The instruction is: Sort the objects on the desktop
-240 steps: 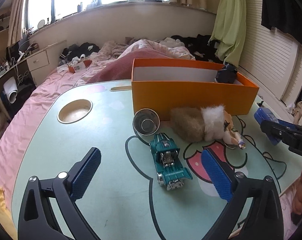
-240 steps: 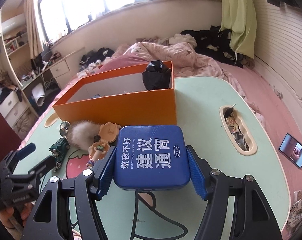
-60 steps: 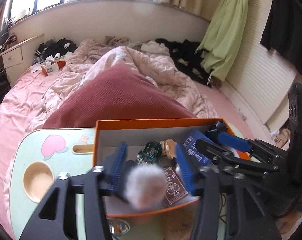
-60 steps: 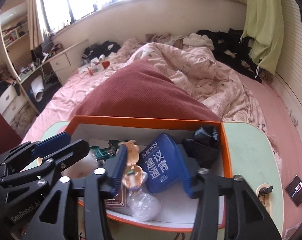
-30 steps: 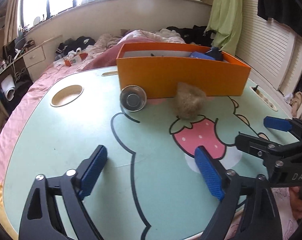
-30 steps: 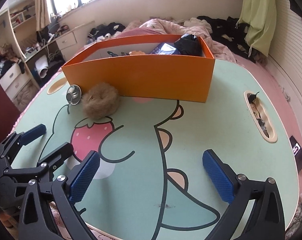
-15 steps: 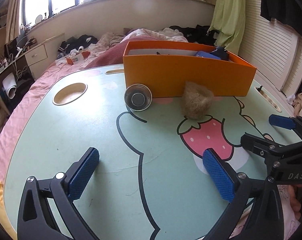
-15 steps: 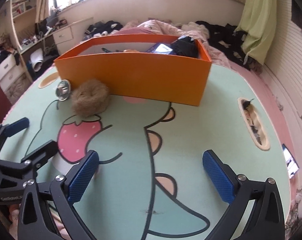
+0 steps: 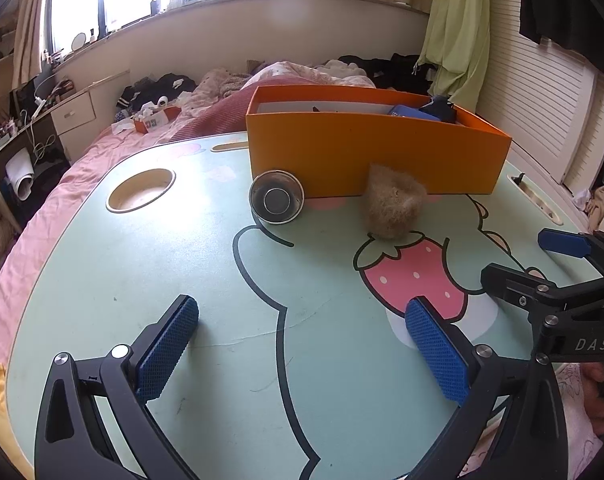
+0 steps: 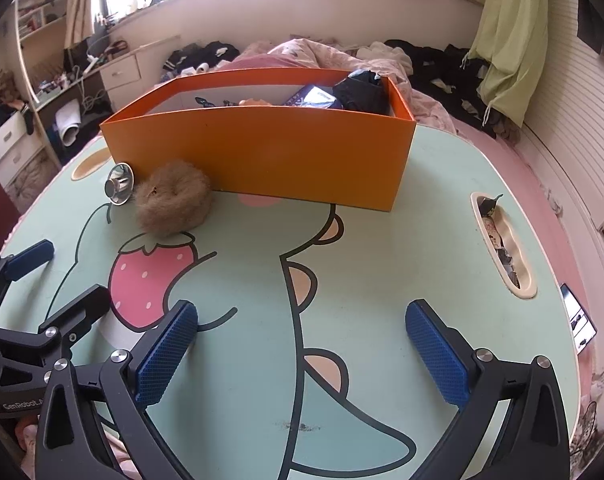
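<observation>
Both hand-held grippers hover low over the near part of a mint-green lap table [image 9: 149, 280] printed with a cartoon figure and a pink strawberry [image 10: 149, 276]. The left gripper [image 9: 302, 344] has its blue textured pads [image 9: 167, 346] spread wide apart with only bare tabletop between them, and the right gripper [image 10: 302, 350] is likewise wide open and holds nothing; in the left wrist view the right gripper shows at the right edge [image 9: 542, 260], and in the right wrist view the left gripper's fingers [image 10: 31, 258] show at the left edge. At the far side of the table stands a rectangular orange cardboard box [image 10: 261, 160] with a white interior, and over its rim several sorted items are visible: a blue packet [image 10: 314, 98], a crumpled black bundle [image 10: 362, 88] at the right end, and a small peach-coloured figure [image 10: 253, 102] whose details are too small to make out. Two objects remain outside the box on the table: a fluffy tan fur pompom [image 9: 394, 208] sitting just in front of the box's front wall, above the strawberry, and a small shiny round metal cup [image 9: 277, 202] lying on its side just to the pompom's left, close to the box's front corner. A round recessed cup holder [image 9: 141, 189] sits in the table's far left area, and a long slot [image 10: 502, 240] holding small clutter runs along its right edge. Behind the table is a bed with pink bedding [image 9: 229, 88].
</observation>
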